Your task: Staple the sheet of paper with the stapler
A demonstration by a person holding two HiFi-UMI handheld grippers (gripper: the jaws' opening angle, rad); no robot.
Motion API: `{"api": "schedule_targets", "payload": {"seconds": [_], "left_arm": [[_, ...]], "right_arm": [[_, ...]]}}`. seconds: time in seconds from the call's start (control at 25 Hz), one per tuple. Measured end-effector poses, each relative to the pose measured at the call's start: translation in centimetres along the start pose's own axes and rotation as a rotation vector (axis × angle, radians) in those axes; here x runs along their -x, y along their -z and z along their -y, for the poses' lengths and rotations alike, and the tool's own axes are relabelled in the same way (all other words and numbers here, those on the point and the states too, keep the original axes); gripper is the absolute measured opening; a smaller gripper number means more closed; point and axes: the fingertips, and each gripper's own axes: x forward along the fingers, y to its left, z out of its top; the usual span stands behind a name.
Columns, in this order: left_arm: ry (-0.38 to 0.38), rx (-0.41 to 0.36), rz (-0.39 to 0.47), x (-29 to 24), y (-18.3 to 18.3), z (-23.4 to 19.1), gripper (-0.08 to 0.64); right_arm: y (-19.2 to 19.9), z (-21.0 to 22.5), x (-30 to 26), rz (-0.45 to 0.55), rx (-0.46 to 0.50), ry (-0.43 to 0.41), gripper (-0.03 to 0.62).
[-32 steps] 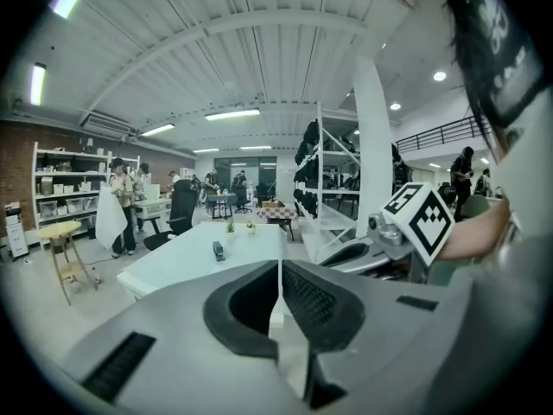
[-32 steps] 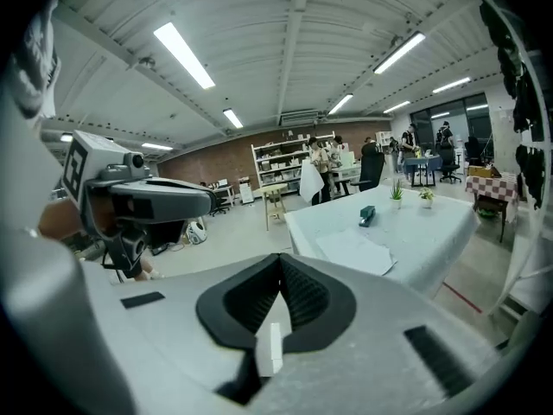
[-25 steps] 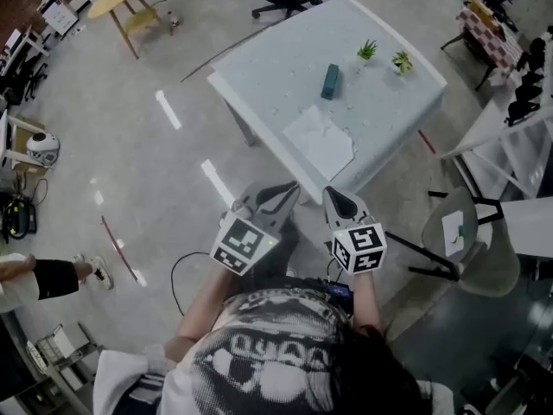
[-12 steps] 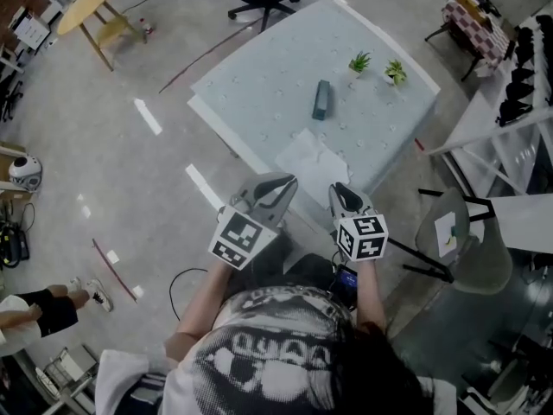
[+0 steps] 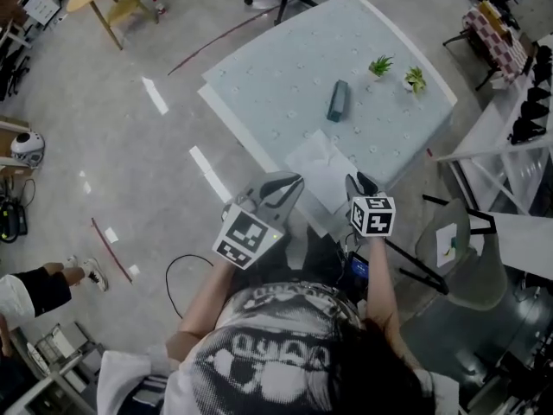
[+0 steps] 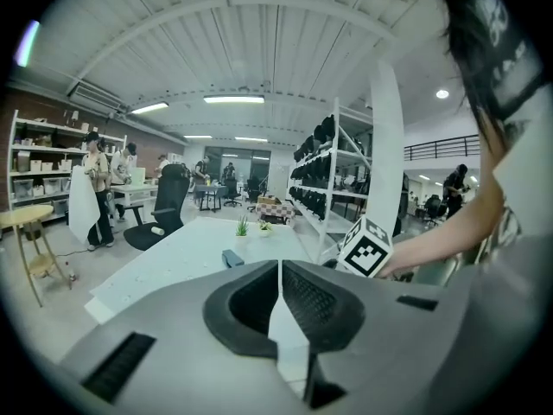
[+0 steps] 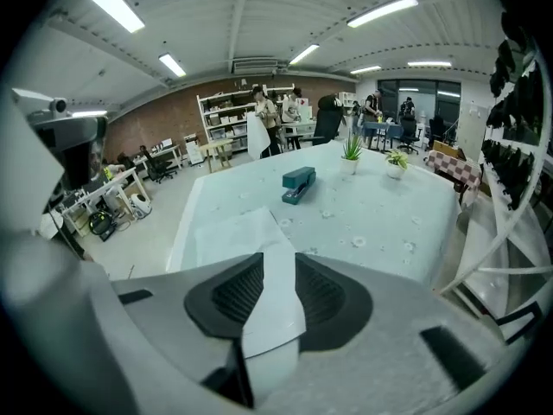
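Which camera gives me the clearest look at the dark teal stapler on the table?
The right gripper view: the dark teal stapler lies nearest and unobstructed, shape clear. The head view shows it from above as a small bar; the left gripper view shows only a small dark speck.

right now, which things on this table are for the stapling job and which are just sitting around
For the job: sheet of paper; stapler.
Just lying about: potted plant; second potted plant.
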Motion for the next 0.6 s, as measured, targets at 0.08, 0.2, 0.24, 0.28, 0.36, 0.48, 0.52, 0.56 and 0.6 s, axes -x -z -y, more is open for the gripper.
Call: {"api": "schedule_targets", "payload": {"seconds": [0.08, 0.2, 0.24, 0.28, 0.36, 0.48, 0.52, 0.56, 0.6], "left_arm": [[-0.034, 0.009, -0.009, -0.2, 0.2, -0.5, 0.011], [-0.098, 0.024, -0.025, -0.8, 0.5, -1.2, 0.009], [-0.123, 0.033, -0.027, -1.0, 0.5, -1.4, 0.009], [-0.148, 0.045, -0.029, -1.3, 0.3, -1.4, 0.011], [-0.200, 0.070, -0.036, -1.7, 0.1, -1.5, 0.011], [-0.268, 0.082, -0.059, -2.4, -0.2, -1.5, 0.009], [-0.285, 0.084, -0.062, -2.8, -0.3, -1.6, 0.011], [-0.300, 0.090, -0.061, -3.3, -0.6, -1.6, 0.009], [-0.315, 0.097, -0.059, -3.8, -0.8, -1.5, 0.009]], "right_arm": [[0.3, 1.0, -1.5, -0.036, 0.029, -0.008, 0.126], [1.3, 2.6, -3.4, -0.095, 0.060, -0.028, 0.135], [1.8, 3.1, -3.9, -0.116, 0.069, -0.038, 0.138], [2.2, 3.5, -4.2, -0.138, 0.079, -0.055, 0.141], [2.9, 3.8, -4.8, -0.184, 0.105, -0.107, 0.144], [3.2, 3.7, -5.2, -0.209, 0.153, -0.158, 0.094], [3.2, 3.9, -5.2, -0.206, 0.168, -0.164, 0.065], [3.2, 4.1, -5.2, -0.205, 0.179, -0.175, 0.050], [3.2, 4.3, -5.2, -0.207, 0.186, -0.193, 0.044]]}}
